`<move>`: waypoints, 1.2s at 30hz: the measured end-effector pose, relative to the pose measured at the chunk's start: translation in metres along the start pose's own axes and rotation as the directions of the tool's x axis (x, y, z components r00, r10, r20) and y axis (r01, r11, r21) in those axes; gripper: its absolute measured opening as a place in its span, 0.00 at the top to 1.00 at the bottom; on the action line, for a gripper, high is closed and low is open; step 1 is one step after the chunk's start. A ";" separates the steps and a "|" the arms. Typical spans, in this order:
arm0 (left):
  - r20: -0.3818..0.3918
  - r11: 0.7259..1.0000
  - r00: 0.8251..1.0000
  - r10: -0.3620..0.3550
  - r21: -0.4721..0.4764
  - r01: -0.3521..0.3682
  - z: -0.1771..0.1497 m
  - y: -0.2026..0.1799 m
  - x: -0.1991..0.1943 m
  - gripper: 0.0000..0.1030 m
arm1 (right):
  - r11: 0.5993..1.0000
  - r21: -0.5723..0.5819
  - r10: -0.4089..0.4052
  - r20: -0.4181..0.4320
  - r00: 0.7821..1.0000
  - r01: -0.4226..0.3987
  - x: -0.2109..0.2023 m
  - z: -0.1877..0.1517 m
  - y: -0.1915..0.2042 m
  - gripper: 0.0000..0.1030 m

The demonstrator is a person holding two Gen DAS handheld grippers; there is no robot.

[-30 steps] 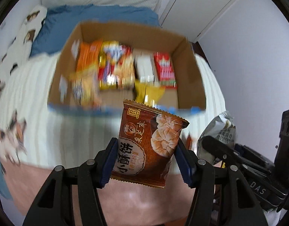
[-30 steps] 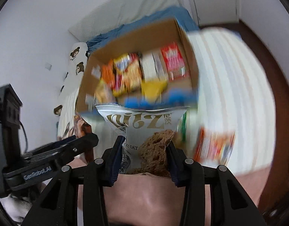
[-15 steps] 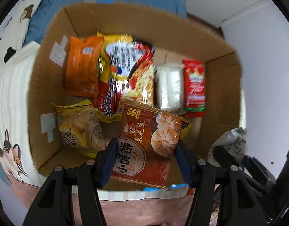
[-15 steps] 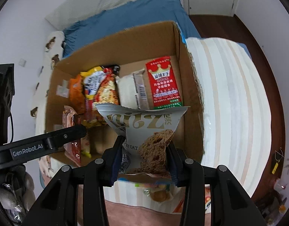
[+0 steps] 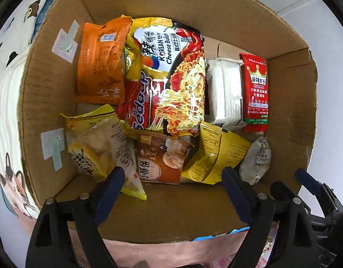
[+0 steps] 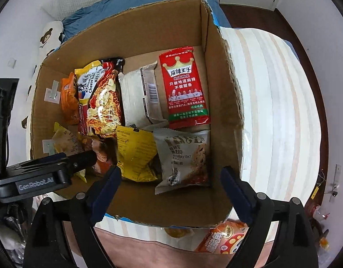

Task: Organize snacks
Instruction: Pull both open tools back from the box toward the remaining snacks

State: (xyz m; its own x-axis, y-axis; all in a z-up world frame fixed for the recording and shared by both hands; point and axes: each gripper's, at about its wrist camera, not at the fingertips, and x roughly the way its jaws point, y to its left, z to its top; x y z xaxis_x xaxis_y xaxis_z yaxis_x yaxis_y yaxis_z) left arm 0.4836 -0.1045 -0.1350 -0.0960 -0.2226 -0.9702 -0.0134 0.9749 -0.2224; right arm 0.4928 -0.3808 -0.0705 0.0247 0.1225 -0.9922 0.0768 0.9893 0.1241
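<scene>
A cardboard box [image 5: 171, 212] [image 6: 218, 51] on the bed holds several snack packets. The brown pastry packet [image 5: 160, 158] lies at the box's near side, just beyond my left gripper [image 5: 171, 187], which is open and empty. The grey oat cookie packet [image 6: 182, 158] [image 5: 256, 160] lies in the near right corner, just beyond my right gripper [image 6: 171, 187], also open and empty. Around them lie yellow packets [image 5: 214, 156] [image 6: 133, 151], a Korean cheese noodle pack [image 5: 178, 73] [image 6: 102, 96], an orange pack [image 5: 100, 62], a white pack [image 6: 140, 98] and a red pack [image 6: 185, 87] [image 5: 256, 93].
The box sits on a striped bedspread [image 6: 274, 102]. An orange snack bag [image 6: 225, 239] lies on the bed in front of the box. A blue blanket [image 6: 135, 0] and bear-print pillow [image 6: 48, 35] lie behind it. The left gripper's body [image 6: 37, 178] reaches in from the left.
Both grippers moved over the box, opened and let go. The brown packet and the grey cookie packet now lie inside the box.
</scene>
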 end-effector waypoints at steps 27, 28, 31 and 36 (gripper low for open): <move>0.580 0.984 0.811 0.071 0.094 -0.153 -0.157 0.017 -0.122 0.14 | 0.990 -0.138 0.035 0.425 0.904 0.026 -0.113 -0.122 0.041 0.11; 0.592 0.984 0.803 0.067 0.095 -0.152 -0.166 0.017 -0.126 0.14 | 0.990 -0.141 0.039 0.434 0.900 0.025 -0.116 -0.126 0.042 0.11; 0.628 0.981 0.775 0.072 0.094 -0.168 -0.185 0.017 -0.137 0.14 | 0.987 -0.156 0.051 0.463 0.885 0.025 -0.130 -0.142 0.047 0.11; 0.666 0.982 0.743 0.062 0.093 -0.166 -0.212 0.020 -0.157 0.14 | 0.985 -0.171 0.076 0.504 0.860 0.013 -0.149 -0.168 0.052 0.11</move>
State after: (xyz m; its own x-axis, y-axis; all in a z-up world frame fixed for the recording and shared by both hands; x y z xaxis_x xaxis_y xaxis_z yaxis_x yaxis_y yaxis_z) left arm 0.2875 -0.0484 0.0330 0.5910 -0.1106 -0.7990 0.0957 0.9932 -0.0667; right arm 0.3260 -0.3345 0.0810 0.5297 0.1403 -0.8365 -0.0941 0.9899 0.1065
